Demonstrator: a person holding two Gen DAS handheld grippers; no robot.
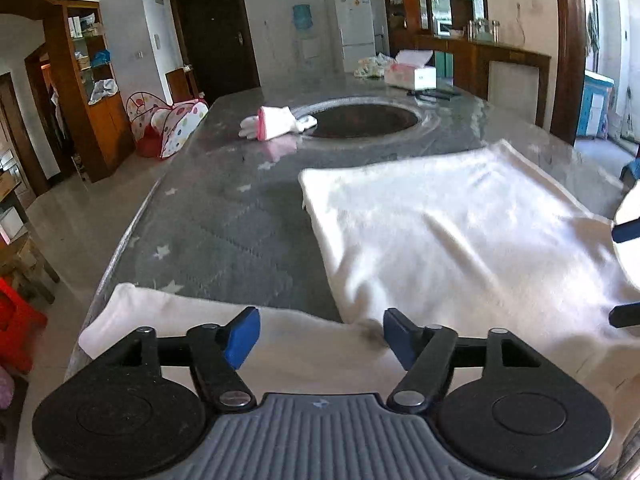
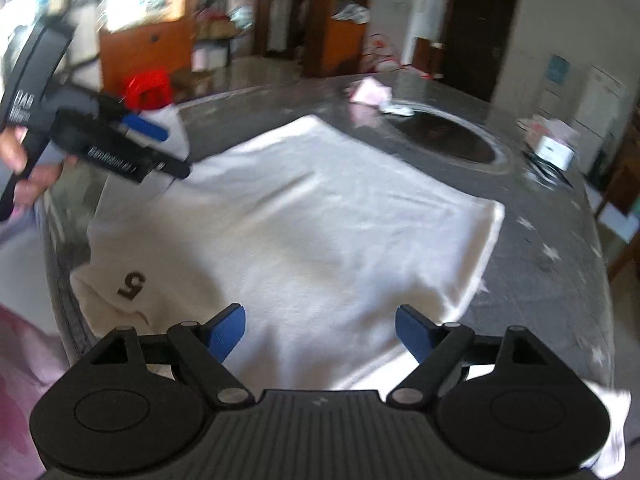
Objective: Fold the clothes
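Fingers of left gripper (image 1: 320,334) and right gripper (image 2: 320,332) spread wide, empty, above white shirt (image 2: 320,220).

Left gripper (image 1: 320,336): black linkage arms, silver pivot screws, two round black discs, ribbed grey housing, blue pads. Right gripper (image 2: 320,334): same build, darker ribbed housing. Left unit side-on: white lettering on black body, bare hand (image 2: 24,160) skin.

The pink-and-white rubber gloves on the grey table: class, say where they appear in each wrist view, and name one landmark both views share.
Left wrist view: pink-and-white rubber gloves lie upper centre-left, at the round dark inset's left rim.
Right wrist view: gloves, blurred, upper centre-right, beside the inset.
Shared landmark: the white fridge.
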